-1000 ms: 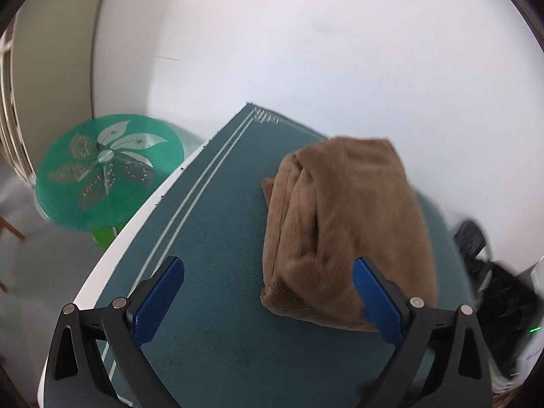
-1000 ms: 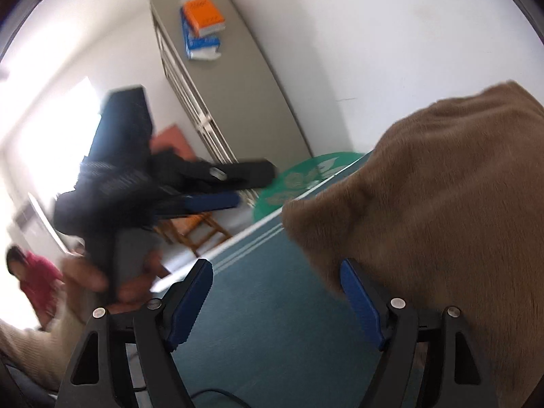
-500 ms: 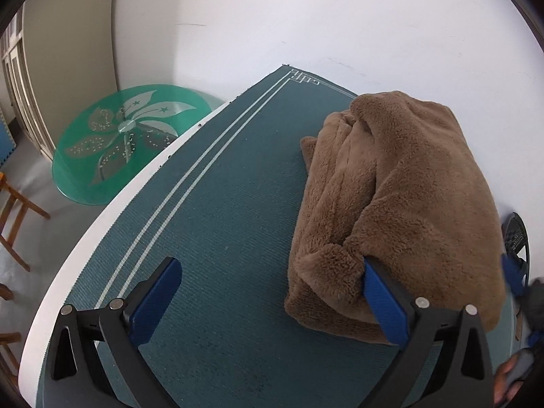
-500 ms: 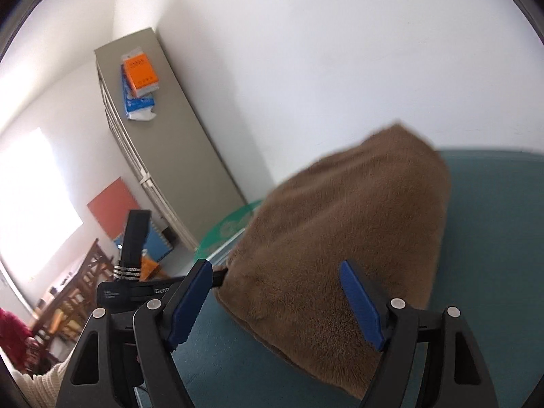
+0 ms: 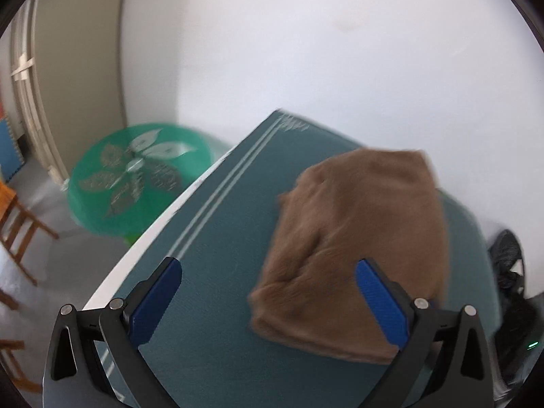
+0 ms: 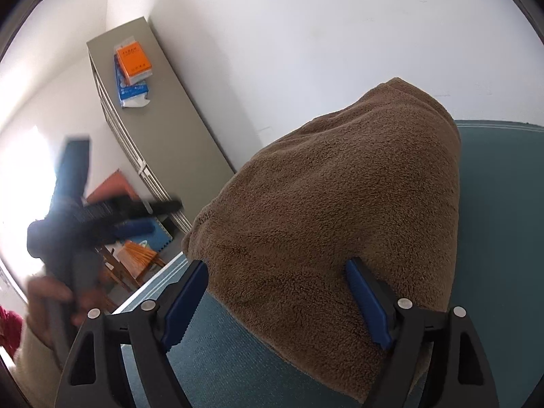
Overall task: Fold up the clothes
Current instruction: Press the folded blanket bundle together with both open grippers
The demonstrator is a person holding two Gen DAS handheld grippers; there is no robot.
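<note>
A folded brown fleece garment (image 5: 360, 238) lies on the teal mat (image 5: 210, 272) that covers the table. In the blurred left wrist view my left gripper (image 5: 268, 272) hangs open above the mat, and its right finger overlaps the garment's near edge. In the right wrist view the garment (image 6: 333, 210) fills the middle. My right gripper (image 6: 277, 268) is low over its near end with its jaws opening. The fleece lies between them, and the pads do not press on it. The left gripper (image 6: 149, 216) also shows there, blurred, in a person's hand (image 6: 51, 292).
A green glass round table (image 5: 136, 183) stands on the floor past the mat's left edge, with wooden chairs (image 5: 20, 224) nearer. A grey cabinet (image 6: 153, 108) carries orange and blue boxes (image 6: 132, 68). The white wall is close behind the table. Dark gear (image 5: 510, 272) sits off the right edge.
My left gripper has pulled back and up from the garment, which now looks smaller and blurred. My right gripper has closed in on the garment's near end, and its jaws stand a little wider.
</note>
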